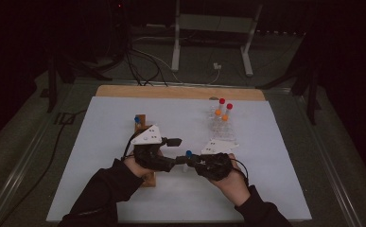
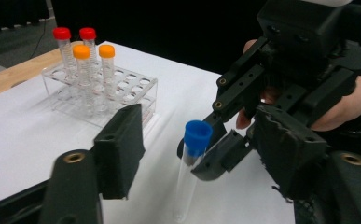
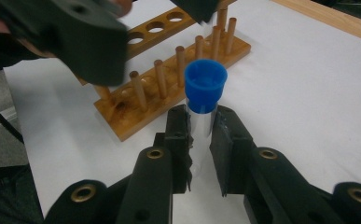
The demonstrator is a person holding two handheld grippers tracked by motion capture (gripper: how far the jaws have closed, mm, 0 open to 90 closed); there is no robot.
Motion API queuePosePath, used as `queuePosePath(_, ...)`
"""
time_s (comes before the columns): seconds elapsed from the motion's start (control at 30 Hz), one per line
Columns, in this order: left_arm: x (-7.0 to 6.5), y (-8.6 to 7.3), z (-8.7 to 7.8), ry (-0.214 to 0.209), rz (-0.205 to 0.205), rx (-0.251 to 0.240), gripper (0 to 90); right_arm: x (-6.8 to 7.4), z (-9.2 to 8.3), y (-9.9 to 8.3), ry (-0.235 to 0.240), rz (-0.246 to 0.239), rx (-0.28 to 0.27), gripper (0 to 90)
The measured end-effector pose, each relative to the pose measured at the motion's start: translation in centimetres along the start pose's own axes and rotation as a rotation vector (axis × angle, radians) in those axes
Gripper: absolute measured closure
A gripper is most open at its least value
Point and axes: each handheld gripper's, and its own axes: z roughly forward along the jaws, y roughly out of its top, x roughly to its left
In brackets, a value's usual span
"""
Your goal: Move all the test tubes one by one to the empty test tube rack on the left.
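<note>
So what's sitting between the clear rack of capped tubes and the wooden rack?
In the high view, the clear rack and wooden rack are separated by bare white table. Nearer the person, the right tongs grip a blue-capped tube.

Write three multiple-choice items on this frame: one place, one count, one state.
1. Where does the clear rack stand, seen from above?
A. right of the wooden rack
B. left of it
C. on the floor

2. How many capped tubes stand in the clear rack?
A. two
B. four
C. six

3. What is the right gripper doing?
A. hanging open
B. clamping the blue-capped tube
C. holding a red cap

Key: 1 A, the high view shows it farther right; 2 B, two red caps and two orange; 3 B, its jaws press the tube below the cap.
</note>
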Motion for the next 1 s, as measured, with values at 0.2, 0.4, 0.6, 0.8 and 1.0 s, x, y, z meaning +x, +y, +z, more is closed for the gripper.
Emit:
queuePosePath(0.2, -0.1, -0.1, 0.7, -0.008, 0.013, 0.016, 54.5, 0.1, 0.1, 0.1, 0.006, -0.001, -0.001, 77.4)
queuePosePath(0.4, 0.1, -0.2, 1.1, -0.011, 0.017, 0.029, 66.2, 0.1, -0.1, 0.3, 0.006, -0.002, -0.005, 77.4)
queuePosePath(0.6, 0.1, -0.3, 1.4, -0.006, 0.035, 0.05, 75.5, 0.0, 0.0, 0.2, 0.008, 0.005, -0.001, 77.4)
queuePosePath(0.8, 0.0, -0.2, 1.4, 0.008, 0.046, 0.042, 77.0, -0.1, -0.1, 0.1, 0.008, 0.008, -0.005, 77.2)
queuePosePath(1.0, 0.3, 0.5, 0.9, 0.027, 0.044, 0.024, 77.0, -0.3, -0.7, 0.4, -0.005, 0.006, -0.032, 72.0)
